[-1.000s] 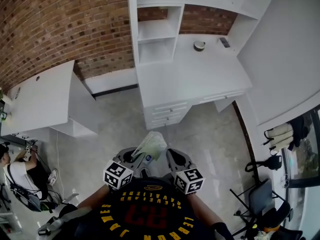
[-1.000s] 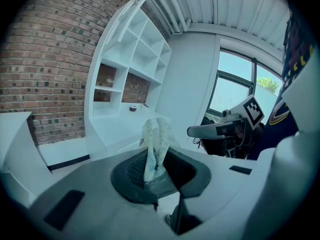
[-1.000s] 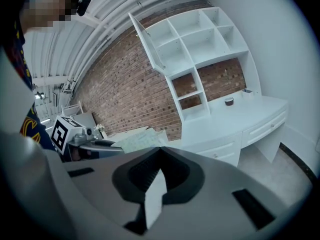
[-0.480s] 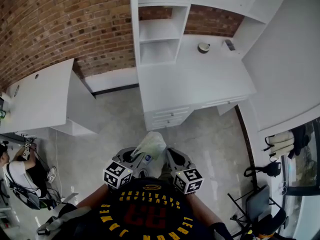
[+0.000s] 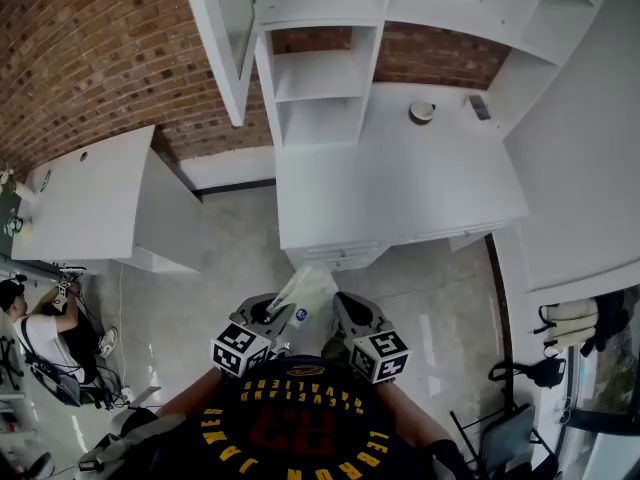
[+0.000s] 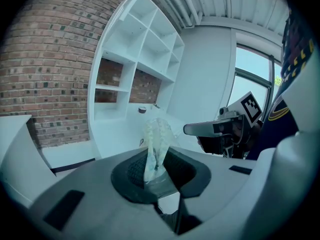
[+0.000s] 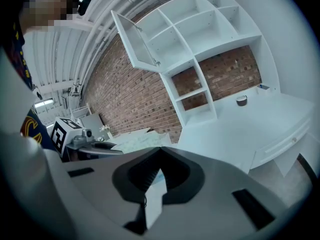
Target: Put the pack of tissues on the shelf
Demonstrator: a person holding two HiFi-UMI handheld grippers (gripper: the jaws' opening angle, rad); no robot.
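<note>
Ahead stands the white desk (image 5: 400,183) with its shelf (image 5: 315,78) against the brick wall (image 5: 110,58). A cabinet door (image 5: 225,28) hangs open above, and a small round thing (image 5: 422,112) sits on the desk. Only the head view shows a person (image 5: 40,333) low at my left. The left gripper view shows my left claw (image 6: 156,166) clenched on the pack of tissues (image 6: 157,139), which stands upright. My right claw (image 7: 159,156) is closed on nothing. I hold both close to my chest, side by side, over the floor (image 5: 240,258).

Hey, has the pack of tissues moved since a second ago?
Yes. In the head view the pack of tissues is now nearer the front edge of the white desk, carried forward toward it.
</note>
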